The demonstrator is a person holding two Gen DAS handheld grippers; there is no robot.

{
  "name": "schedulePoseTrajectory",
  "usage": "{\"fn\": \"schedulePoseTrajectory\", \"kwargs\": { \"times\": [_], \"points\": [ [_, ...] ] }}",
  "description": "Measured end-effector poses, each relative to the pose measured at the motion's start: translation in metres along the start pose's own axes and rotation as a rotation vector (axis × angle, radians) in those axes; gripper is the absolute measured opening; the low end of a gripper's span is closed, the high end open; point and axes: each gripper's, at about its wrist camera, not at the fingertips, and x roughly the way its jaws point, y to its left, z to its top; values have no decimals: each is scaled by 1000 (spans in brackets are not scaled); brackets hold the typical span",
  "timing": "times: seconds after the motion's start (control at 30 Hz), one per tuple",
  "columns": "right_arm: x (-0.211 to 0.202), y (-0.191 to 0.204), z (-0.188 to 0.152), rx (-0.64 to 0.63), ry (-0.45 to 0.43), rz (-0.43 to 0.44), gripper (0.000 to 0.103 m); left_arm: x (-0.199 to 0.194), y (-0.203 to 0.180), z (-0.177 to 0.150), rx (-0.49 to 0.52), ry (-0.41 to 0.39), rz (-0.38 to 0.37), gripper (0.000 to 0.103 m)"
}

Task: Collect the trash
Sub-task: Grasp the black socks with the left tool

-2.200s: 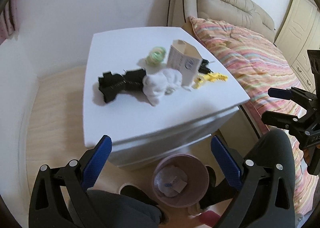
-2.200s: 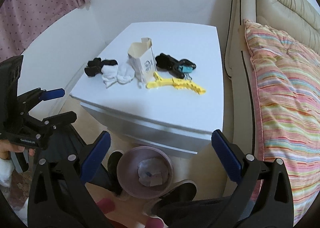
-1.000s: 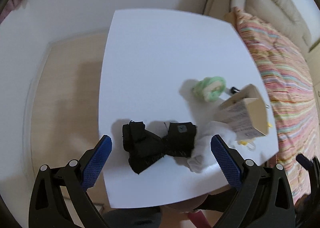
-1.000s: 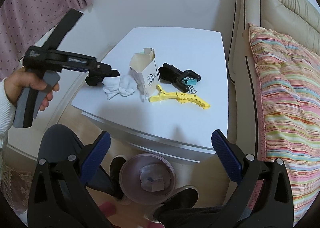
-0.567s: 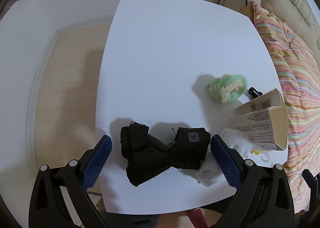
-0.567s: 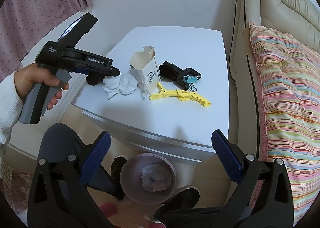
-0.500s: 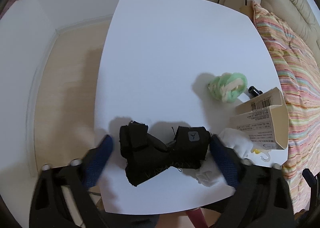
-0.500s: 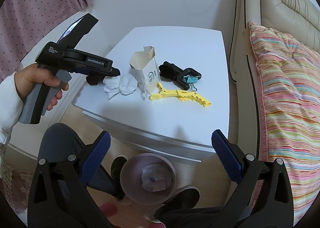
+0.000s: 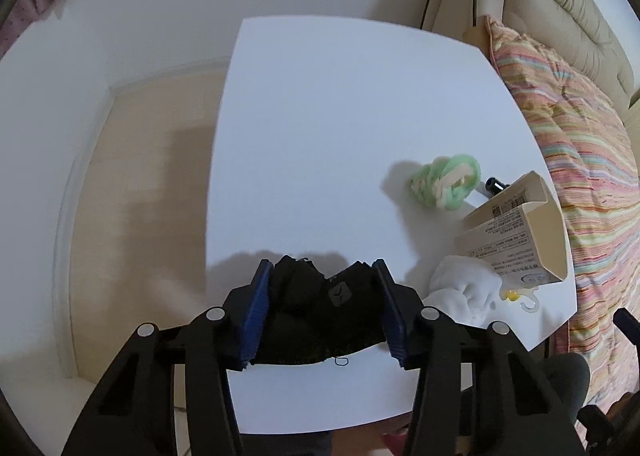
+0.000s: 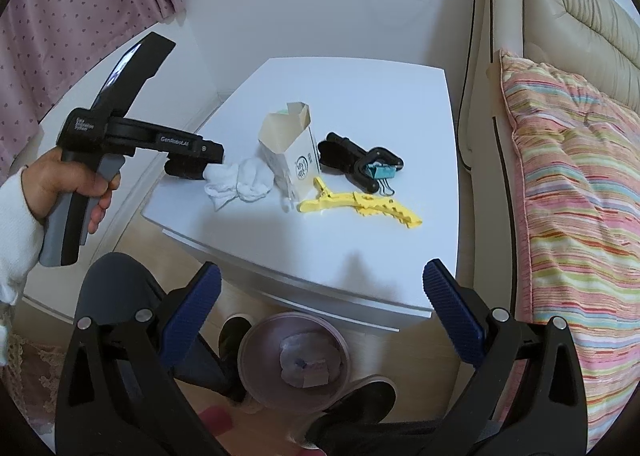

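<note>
Left gripper (image 9: 324,312), jaws just closing, is clamping black cloth (image 9: 320,320) at white table's (image 9: 340,115) near edge beside bed (image 10: 568,175); right gripper (image 10: 320,308) is gaping empty.

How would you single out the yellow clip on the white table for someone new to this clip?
On the white table beside the bed, look just in front of the open paper carton. The yellow clip lies flat there, long and toothed, the only yellow item, next to a black clamp.

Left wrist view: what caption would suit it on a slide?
Left gripper closing on black socks at the white table's near edge.
</note>
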Motion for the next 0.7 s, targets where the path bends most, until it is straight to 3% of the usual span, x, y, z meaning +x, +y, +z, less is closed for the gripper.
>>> {"fn": "schedulePoseTrajectory", "kwargs": {
  "times": [0.23,0.7],
  "points": [
    [2,5,11,-16,-3,-7,99,-3,2,-1,12,-36,-41,38],
    [14,16,61,-73,0,-2,99,-41,1,-9,30,-145,-76,37]
  ]
}}
